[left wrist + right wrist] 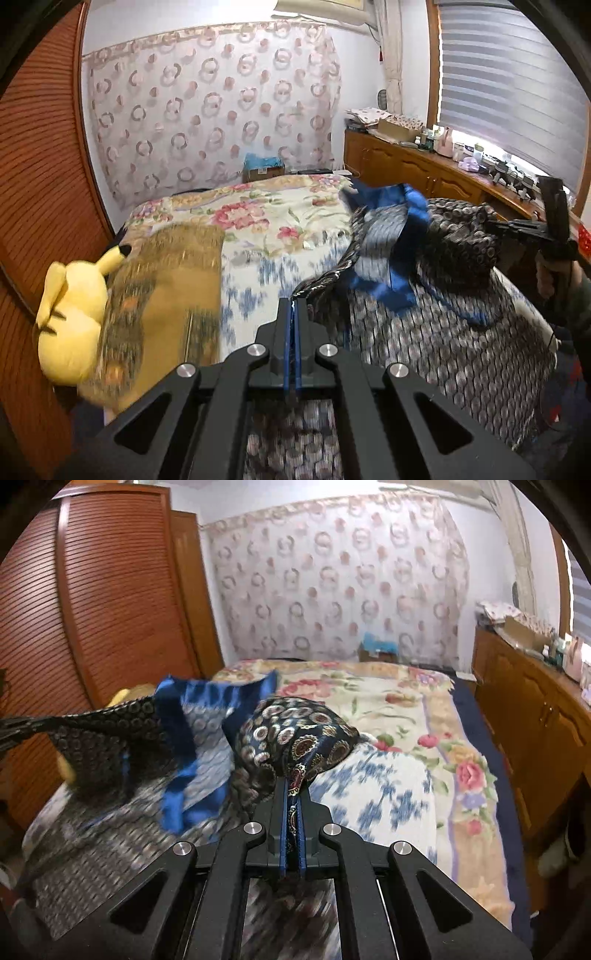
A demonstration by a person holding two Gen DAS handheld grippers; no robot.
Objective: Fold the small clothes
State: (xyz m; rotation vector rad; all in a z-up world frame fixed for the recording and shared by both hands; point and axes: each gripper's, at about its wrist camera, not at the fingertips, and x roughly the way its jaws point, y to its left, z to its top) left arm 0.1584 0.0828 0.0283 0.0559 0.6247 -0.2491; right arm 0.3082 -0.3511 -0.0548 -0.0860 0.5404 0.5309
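Observation:
A dark patterned silk garment (454, 280) with circle motifs and a bright blue lining (388, 258) hangs stretched between my two grippers above the bed. My left gripper (295, 306) is shut on one edge of it. My right gripper (293, 790) is shut on another bunched edge (295, 734), and it also shows at the far right of the left wrist view (554, 236). The lower part of the garment (110, 834) drapes down over the bed's near side. The cloth is blurred.
The bed carries a floral blanket (406, 746). A yellow plush toy (70, 317) and a tan cushion (170, 295) lie at its left side. A wooden louvred wardrobe (103, 609) stands left. A wooden cabinet (424, 166) with clutter stands right.

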